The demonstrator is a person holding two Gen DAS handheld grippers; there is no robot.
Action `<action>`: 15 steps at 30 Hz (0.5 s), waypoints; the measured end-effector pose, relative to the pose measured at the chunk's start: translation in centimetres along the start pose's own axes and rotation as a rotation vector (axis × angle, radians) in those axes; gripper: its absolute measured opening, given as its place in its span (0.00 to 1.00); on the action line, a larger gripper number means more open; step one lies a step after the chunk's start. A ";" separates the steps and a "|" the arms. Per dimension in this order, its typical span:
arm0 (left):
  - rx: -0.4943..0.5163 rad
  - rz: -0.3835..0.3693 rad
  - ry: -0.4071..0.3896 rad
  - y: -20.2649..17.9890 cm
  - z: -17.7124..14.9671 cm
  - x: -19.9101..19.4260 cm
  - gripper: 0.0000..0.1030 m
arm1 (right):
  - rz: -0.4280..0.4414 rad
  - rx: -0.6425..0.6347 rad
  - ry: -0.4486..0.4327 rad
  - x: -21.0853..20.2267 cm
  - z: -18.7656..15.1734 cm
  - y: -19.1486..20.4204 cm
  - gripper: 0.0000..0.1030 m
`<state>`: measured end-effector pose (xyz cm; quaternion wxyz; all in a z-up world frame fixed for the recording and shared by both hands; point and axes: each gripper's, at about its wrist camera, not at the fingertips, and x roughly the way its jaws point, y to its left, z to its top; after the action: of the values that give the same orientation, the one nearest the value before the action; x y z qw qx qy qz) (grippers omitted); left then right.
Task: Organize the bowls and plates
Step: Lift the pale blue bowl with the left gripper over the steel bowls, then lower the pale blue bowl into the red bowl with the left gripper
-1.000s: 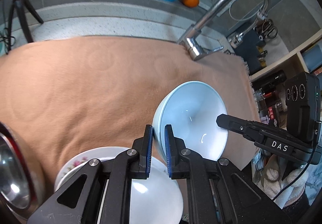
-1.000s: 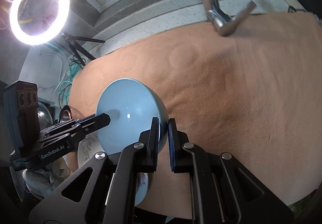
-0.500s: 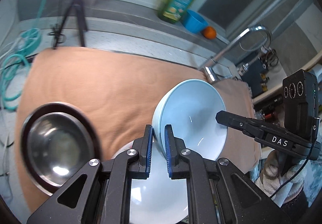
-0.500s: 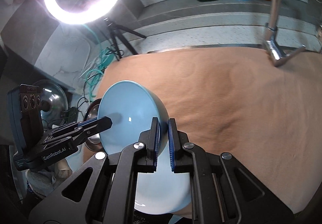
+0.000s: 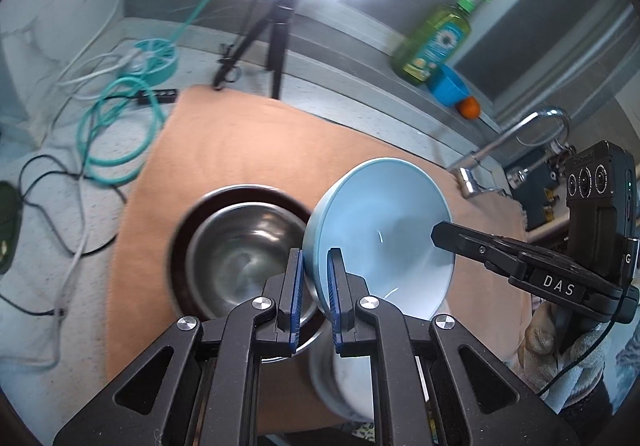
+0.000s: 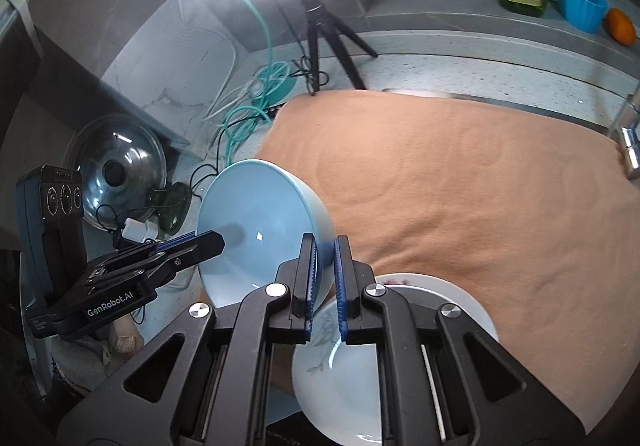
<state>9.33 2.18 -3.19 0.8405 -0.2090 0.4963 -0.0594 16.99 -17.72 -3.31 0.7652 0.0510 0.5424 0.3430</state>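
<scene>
A light blue bowl point(image 5: 380, 221) is held in the air between both grippers, tilted on its side. My left gripper point(image 5: 314, 274) is shut on its rim on one side. My right gripper point(image 6: 322, 266) is shut on the opposite rim; the bowl also shows in the right wrist view point(image 6: 256, 221). Below it, on the orange cloth point(image 5: 256, 141), sits a steel bowl point(image 5: 244, 250) inside a dark plate. A white bowl point(image 6: 344, 386) rests on a flowered white plate point(image 6: 460, 302) near the cloth's front edge.
A ring light on a tripod point(image 6: 320, 25), teal and white cables point(image 5: 116, 125) and a pot lid point(image 6: 116, 169) lie left of the cloth. A green soap bottle point(image 5: 436, 37), blue cup point(image 5: 448, 85), orange point(image 5: 469, 107) and tap point(image 5: 520, 141) stand at the back right.
Both grippers have carried the blue bowl to the left, from over the white bowl and plate to above the steel bowl. Both grips stayed shut.
</scene>
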 end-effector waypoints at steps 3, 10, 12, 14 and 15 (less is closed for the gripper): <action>-0.032 0.011 0.008 1.7 -0.2 -0.1 0.10 | 0.009 -0.006 0.024 1.4 0.2 1.0 0.09; -0.082 0.036 0.027 4.4 -0.4 0.2 0.10 | 0.016 0.002 0.071 4.5 0.2 2.2 0.09; -0.087 0.043 0.033 4.9 -0.5 0.3 0.10 | 0.015 0.005 0.081 5.2 0.2 2.4 0.09; -0.091 0.046 0.038 5.3 -0.6 0.4 0.10 | 0.013 0.005 0.092 5.7 0.1 2.5 0.09; -0.092 0.048 0.041 5.5 -0.6 0.4 0.10 | 0.013 0.005 0.096 5.9 0.1 2.5 0.09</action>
<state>8.46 6.87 -6.04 0.8208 -0.2344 0.5206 -0.0206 16.92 -12.39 -6.83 0.7359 0.0396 0.5791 0.3486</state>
